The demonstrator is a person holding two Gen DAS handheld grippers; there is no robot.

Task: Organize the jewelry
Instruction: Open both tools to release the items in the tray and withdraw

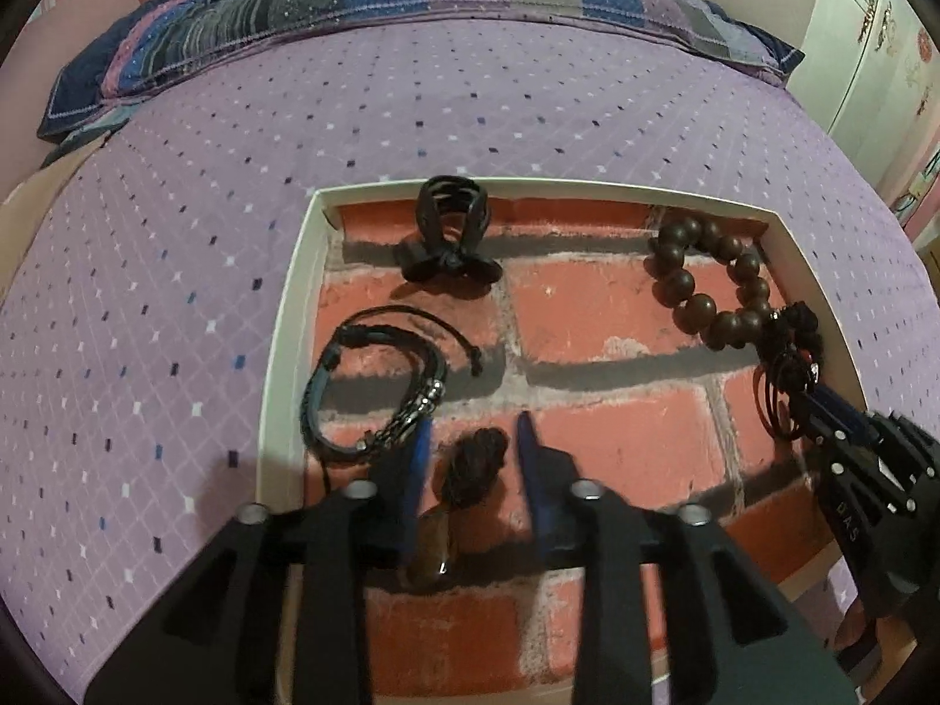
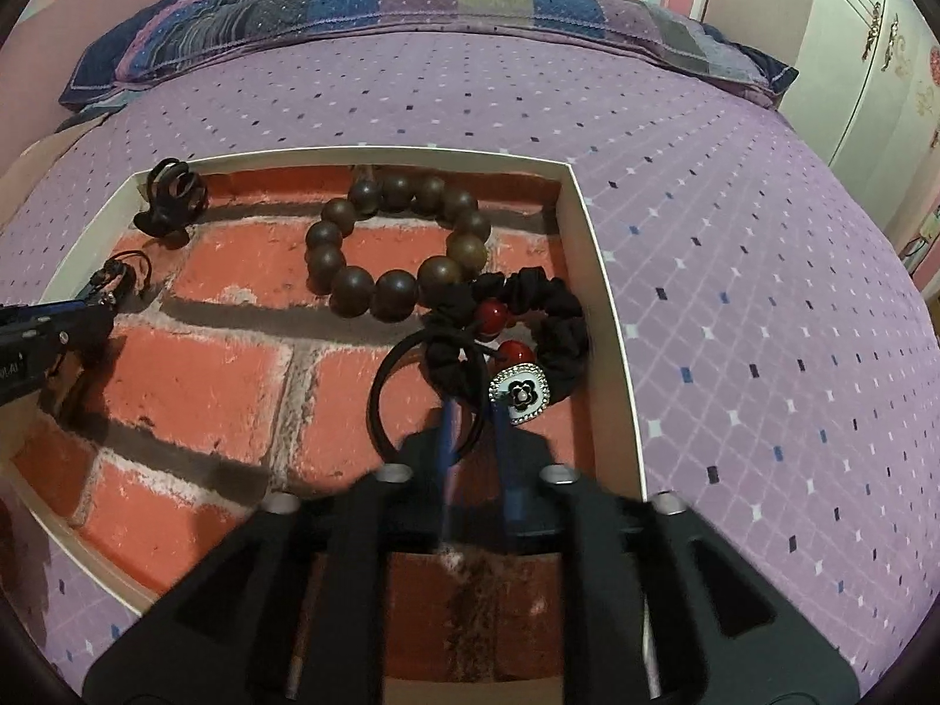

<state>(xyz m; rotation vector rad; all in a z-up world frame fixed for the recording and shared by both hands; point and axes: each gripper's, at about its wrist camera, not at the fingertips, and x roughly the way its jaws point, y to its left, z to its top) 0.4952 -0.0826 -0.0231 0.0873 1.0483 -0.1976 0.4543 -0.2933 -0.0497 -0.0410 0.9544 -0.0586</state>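
A white-rimmed box [image 1: 294, 317] with a brick-print floor lies on the bed. In it are a black hair claw [image 1: 449, 235], a black leather bracelet [image 1: 376, 388], a brown bead bracelet [image 1: 705, 276] and a black scrunchie with red beads and a flower charm [image 2: 517, 341]. My left gripper [image 1: 473, 435] is open, its fingers on either side of a brown tasselled item [image 1: 470, 470]. My right gripper [image 2: 473, 411] is nearly closed around the hair ties [image 2: 435, 393] by the scrunchie, at the box's right wall. It also shows in the left wrist view [image 1: 822, 405].
The box [image 2: 599, 270] sits on a purple dotted bedspread [image 1: 470, 106]. A striped patchwork pillow [image 1: 364, 6] lies at the head of the bed. A white wardrobe [image 2: 881, 59] stands at the far right. The left gripper [image 2: 88, 299] shows at the left of the right wrist view.
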